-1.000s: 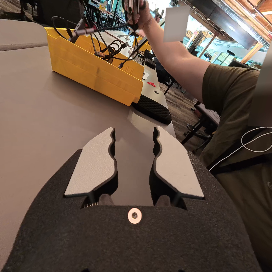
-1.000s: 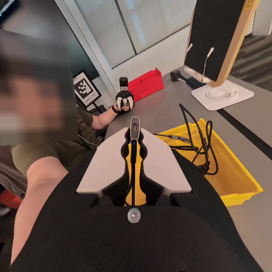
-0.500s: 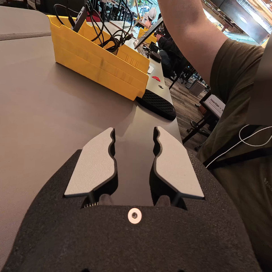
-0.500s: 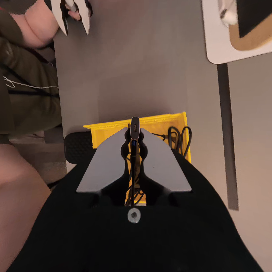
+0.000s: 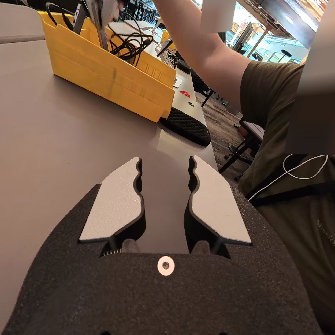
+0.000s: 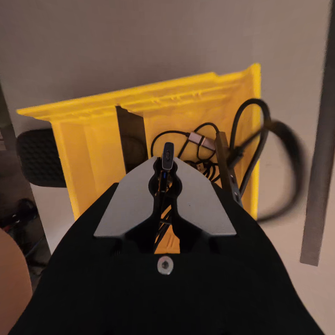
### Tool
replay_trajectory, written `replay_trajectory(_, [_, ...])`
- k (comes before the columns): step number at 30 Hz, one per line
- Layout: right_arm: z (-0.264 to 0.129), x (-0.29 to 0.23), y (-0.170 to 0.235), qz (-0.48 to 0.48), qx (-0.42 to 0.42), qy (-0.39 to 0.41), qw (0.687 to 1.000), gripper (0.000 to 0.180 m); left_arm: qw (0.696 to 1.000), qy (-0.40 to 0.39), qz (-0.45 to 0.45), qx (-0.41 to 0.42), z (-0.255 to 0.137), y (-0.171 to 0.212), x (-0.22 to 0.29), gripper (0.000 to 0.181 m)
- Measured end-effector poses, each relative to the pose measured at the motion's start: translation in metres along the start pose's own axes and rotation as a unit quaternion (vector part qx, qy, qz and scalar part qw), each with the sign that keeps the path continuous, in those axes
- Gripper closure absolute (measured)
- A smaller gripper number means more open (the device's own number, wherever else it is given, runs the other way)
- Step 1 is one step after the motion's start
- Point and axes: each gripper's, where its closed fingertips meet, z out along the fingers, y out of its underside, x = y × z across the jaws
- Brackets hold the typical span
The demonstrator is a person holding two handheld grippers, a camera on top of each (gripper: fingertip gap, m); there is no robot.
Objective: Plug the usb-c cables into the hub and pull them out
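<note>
My right gripper (image 6: 167, 159) is shut on a slim grey connector (image 6: 167, 154) with a port on its end; its black cable runs back between the fingers. It hangs over the yellow bin (image 6: 94, 148). In the bin lie tangled black cables (image 6: 199, 163), a silver plug (image 6: 197, 140) and a long dark hub (image 6: 226, 163) leaning on the right wall. My left gripper (image 5: 165, 159) is open and empty, low over the grey table, well short of the bin (image 5: 112, 76). In the left wrist view the right gripper shows blurred above the bin (image 5: 101, 12), beside the hub (image 5: 79, 16).
A black quilted pad (image 5: 186, 126) lies at the table's edge by the bin's corner and also shows in the right wrist view (image 6: 36, 157). The person's arm (image 5: 199, 45) reaches over the bin. A dark strip (image 6: 319, 145) runs across the table right of the bin. The grippers' ends are close to 35 centimetres from one another.
My right gripper has come down from high above the table to just over the bin, still holding the connector. My left gripper has barely moved.
</note>
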Motion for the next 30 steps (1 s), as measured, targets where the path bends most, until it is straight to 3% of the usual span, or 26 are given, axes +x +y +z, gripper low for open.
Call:
replay_trajectory(9, [0.017,0.009,-0.012,-0.047,-0.028,0.062,0.997,0.16,1.0,-0.004,-0.006,-0.009,0.003,0.004,-0.003,0.132])
replay_trajectory(14, [-0.02,0.001,-0.024,-0.081,0.022,0.169,0.982,0.155,1.0,0.004,-0.004,-0.003,0.002,0.001,0.001,0.132])
replay_trajectory(17, [-0.066,-0.011,-0.036,-0.079,0.097,0.276,0.953,0.148,1.0,0.011,0.0,0.0,0.002,-0.001,0.006,0.132])
replay_trajectory(22, [-0.127,-0.044,-0.004,0.024,0.219,0.434,0.873,0.149,1.0,0.026,0.007,0.009,0.002,-0.006,0.016,0.132])
replay_trajectory(26, [-0.112,-0.046,0.059,0.185,0.289,0.434,0.833,0.159,0.999,0.036,0.007,0.024,0.0,-0.011,0.02,0.132])
replay_trajectory(30, [-0.078,-0.033,0.088,0.308,0.295,0.375,0.824,0.162,0.998,0.044,0.003,0.035,-0.001,-0.014,0.022,0.132])
